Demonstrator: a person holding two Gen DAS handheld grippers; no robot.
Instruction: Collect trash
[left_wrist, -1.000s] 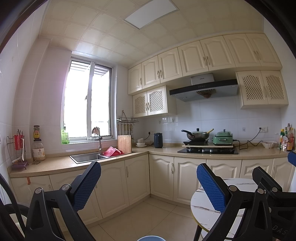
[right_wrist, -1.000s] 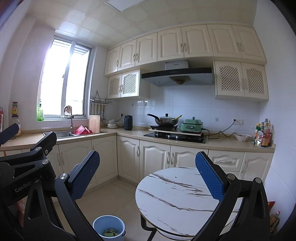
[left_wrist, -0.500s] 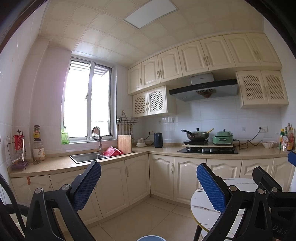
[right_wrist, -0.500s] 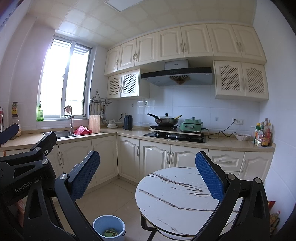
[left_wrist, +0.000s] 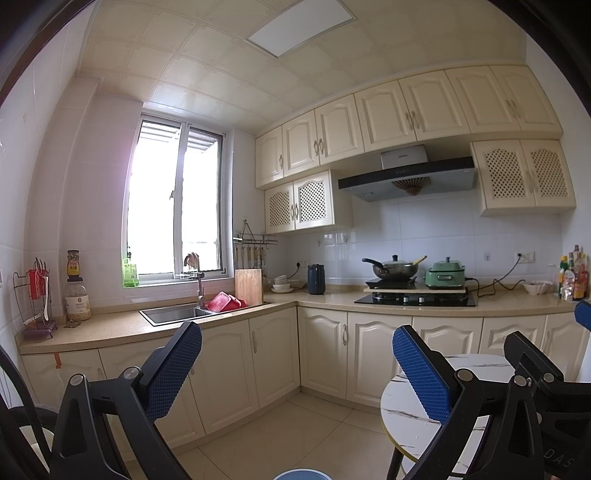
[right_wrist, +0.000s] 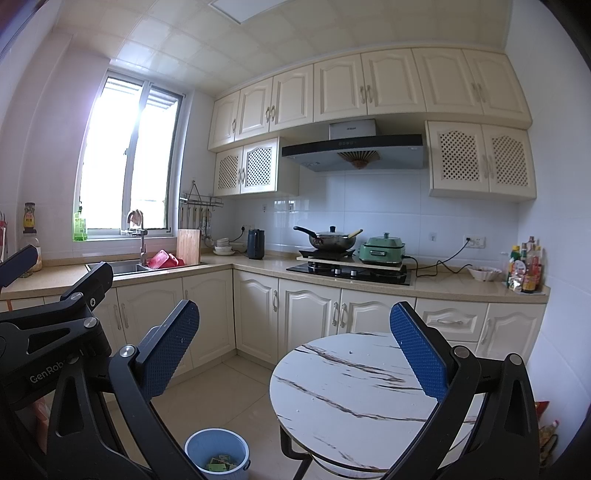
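The round marbled surface (right_wrist: 354, 384) is seen bare, nothing left on it. Beside its foot, on the floor, the blue bin (right_wrist: 218, 452) is found with the trash (right_wrist: 221, 463) inside: seemingly small wrappers, judged light and crumpled, best pinched at an edge. Both the left gripper (left_wrist: 295, 369) and right gripper (right_wrist: 295, 350) are held with jaws wide, empty.
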